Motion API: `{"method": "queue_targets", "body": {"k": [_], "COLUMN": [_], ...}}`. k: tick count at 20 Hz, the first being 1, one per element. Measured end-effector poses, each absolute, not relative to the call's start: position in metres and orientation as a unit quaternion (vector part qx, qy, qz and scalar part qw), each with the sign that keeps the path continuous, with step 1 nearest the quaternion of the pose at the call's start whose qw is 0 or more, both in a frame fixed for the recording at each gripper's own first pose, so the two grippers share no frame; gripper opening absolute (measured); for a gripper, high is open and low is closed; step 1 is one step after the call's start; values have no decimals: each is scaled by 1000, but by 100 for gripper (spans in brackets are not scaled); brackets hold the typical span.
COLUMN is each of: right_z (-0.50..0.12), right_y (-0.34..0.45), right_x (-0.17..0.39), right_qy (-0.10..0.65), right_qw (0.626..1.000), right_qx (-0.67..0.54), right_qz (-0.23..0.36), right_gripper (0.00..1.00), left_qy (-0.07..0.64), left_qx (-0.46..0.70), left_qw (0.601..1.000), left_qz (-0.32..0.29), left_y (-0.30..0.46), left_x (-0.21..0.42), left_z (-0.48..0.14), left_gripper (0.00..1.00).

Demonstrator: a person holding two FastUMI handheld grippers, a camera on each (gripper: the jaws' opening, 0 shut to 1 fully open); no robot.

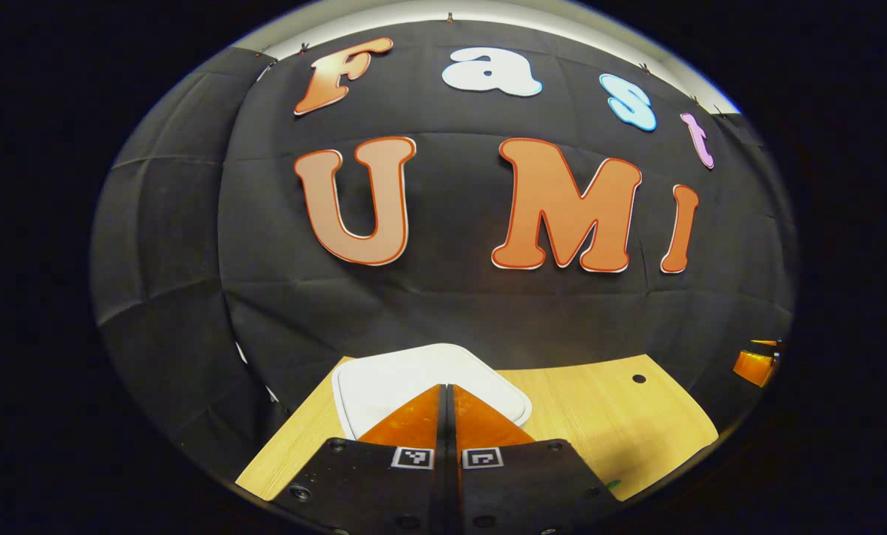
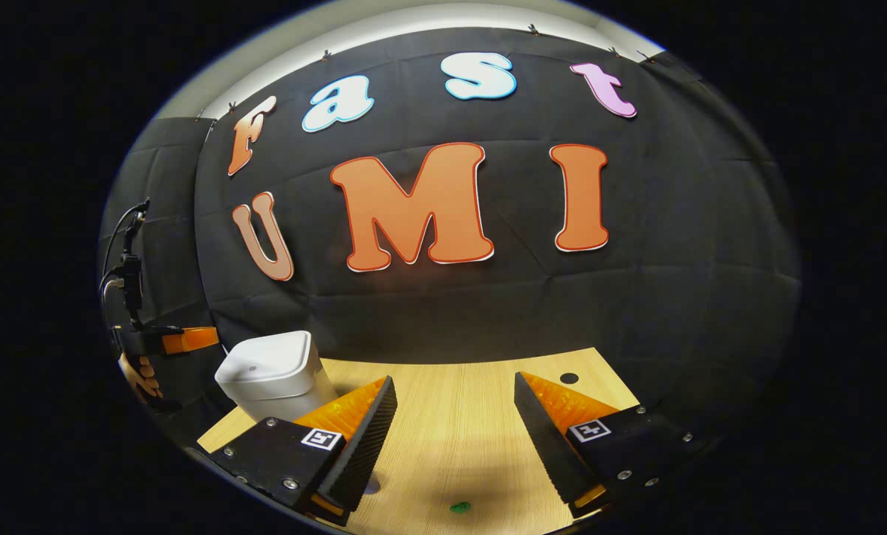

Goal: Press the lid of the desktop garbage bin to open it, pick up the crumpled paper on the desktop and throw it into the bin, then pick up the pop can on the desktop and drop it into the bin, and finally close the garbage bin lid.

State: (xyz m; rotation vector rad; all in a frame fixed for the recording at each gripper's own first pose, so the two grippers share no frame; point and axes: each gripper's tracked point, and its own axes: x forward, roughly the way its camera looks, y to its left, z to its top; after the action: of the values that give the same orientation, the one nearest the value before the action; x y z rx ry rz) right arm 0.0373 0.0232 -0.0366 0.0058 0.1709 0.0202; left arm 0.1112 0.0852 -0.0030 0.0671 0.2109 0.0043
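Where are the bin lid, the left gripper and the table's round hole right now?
bin lid (image 1: 391, 375): left gripper view, bare top of the lid.
left gripper (image 1: 447, 397): left gripper view, between its closed fingertips.
round hole (image 1: 639, 379): left gripper view, middle of the hole.

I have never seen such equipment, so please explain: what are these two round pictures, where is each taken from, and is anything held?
No robot here: a person carries a two-finger claw in each hand, and a camera rides on each claw, looking forward along its fingers.

In the left gripper view, the left claw has its fingers pressed together, holding nothing, above the white bin with its lid closed.

In the right gripper view, the right claw is open and empty over the wooden table. The same bin stands to the left. A small green mark lies on the table.
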Motion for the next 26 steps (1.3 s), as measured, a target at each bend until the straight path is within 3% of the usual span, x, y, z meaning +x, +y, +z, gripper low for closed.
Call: {"method": "queue_targets", "body": {"k": [16, 17, 19, 23, 24, 26], "right_z": [-52, -54, -57, -62, -63, -60], "right_y": [20, 20, 22, 26, 26, 25], "right_x": [42, 42, 42, 43, 44, 43], "right_qy": [107, 109, 112, 117, 119, 119], "right_qw": [993, 993, 993, 991, 991, 991], "right_qx": [44, 42, 37, 50, 50, 48], "right_qz": [15, 16, 18, 26, 26, 24], "right_gripper": [95, 95, 95, 95, 100, 95], "left_qy": [273, 273, 300, 289, 287, 279], "left_qx": [35, 33, 27, 19, 25, 37], "left_qw": [961, 961, 952, 955, 956, 958], "left_qz": [-32, -37, -50, -60, -57, -58], "left_y": [89, 89, 88, 87, 88, 88], "left_x": [137, 145, 138, 137, 136, 137], "left_z": [-87, -86, -92, -92, -93, -93], "left_gripper": [0, 5, 0, 0, 0, 0]}}
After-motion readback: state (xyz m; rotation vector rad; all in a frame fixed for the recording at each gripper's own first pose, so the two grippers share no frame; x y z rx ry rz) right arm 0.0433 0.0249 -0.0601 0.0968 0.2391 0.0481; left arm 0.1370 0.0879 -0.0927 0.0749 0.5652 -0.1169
